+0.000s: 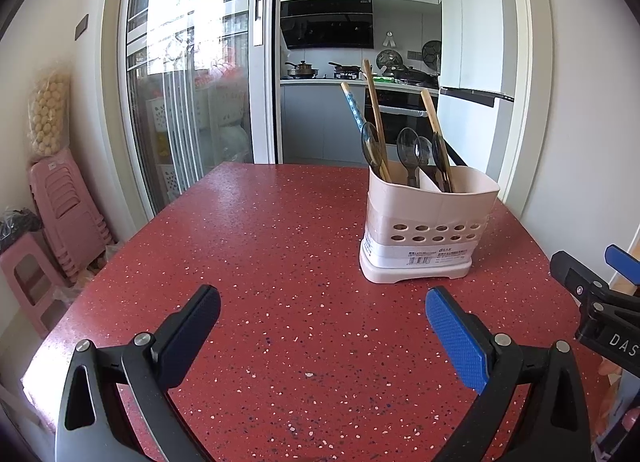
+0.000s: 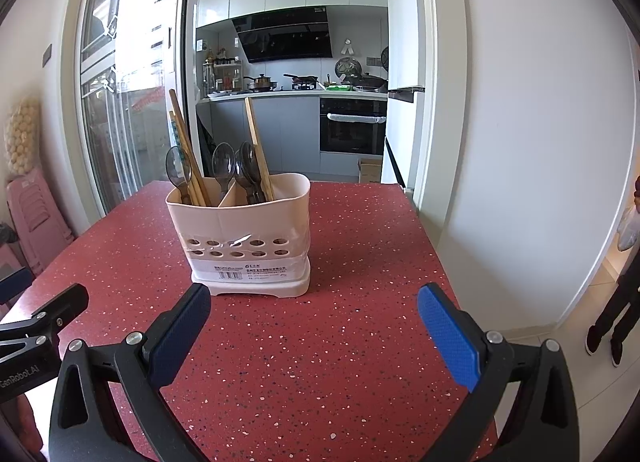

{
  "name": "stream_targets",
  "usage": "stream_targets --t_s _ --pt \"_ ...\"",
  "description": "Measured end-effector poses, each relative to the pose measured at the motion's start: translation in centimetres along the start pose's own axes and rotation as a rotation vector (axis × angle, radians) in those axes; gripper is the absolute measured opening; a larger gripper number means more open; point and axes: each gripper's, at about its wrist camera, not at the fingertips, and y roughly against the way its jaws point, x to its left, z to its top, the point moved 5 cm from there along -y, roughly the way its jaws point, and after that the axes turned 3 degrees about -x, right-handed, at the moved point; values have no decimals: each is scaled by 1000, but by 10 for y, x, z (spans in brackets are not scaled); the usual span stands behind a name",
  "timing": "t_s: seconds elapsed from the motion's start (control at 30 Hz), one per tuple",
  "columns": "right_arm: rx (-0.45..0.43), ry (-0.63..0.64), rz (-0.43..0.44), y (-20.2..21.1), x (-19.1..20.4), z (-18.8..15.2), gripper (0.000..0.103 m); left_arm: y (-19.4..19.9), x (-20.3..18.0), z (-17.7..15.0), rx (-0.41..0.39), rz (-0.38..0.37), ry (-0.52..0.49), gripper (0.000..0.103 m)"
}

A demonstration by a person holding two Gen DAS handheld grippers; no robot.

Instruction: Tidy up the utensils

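Two grippers hover low over the red speckled table (image 2: pixel 360 342), both with fingers spread wide and nothing between them. The right gripper (image 2: pixel 314 336) faces the holder (image 2: pixel 240 230) almost head-on, just ahead and slightly left; from the left gripper (image 1: pixel 322 336) it stands farther off, ahead and to the right, so the right hand looks nearer. The holder has two compartments. Chopsticks (image 2: pixel 186 150) and a clear spoon (image 2: pixel 178 168) lean in the left one; more spoons (image 2: pixel 224 162) and one chopstick (image 2: pixel 258 150) stand upright in the right one. They look mixed, so sorting seems unfinished.
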Motion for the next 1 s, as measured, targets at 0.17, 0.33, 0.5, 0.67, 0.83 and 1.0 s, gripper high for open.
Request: stream_targets --t_s 0.17,0.33,0.5,0.67,0.83,1.0 --pt "0 0 1 0 0 0 103 0 0 0 1 0 1 103" --pt "-1 0 0 0 0 0 103 -1 0 -1 1 -3 0 103" --pt "0 1 2 1 1 0 103 -1 0 0 -2 -6 -3 103" --pt "5 8 2 0 3 -1 103 -1 0 0 -3 -8 -2 103" --pt "10 8 2 1 6 -3 103 -2 0 0 0 -11 -1 103" --pt "8 9 1 1 6 -3 103 -2 0 0 -1 -14 4 103"
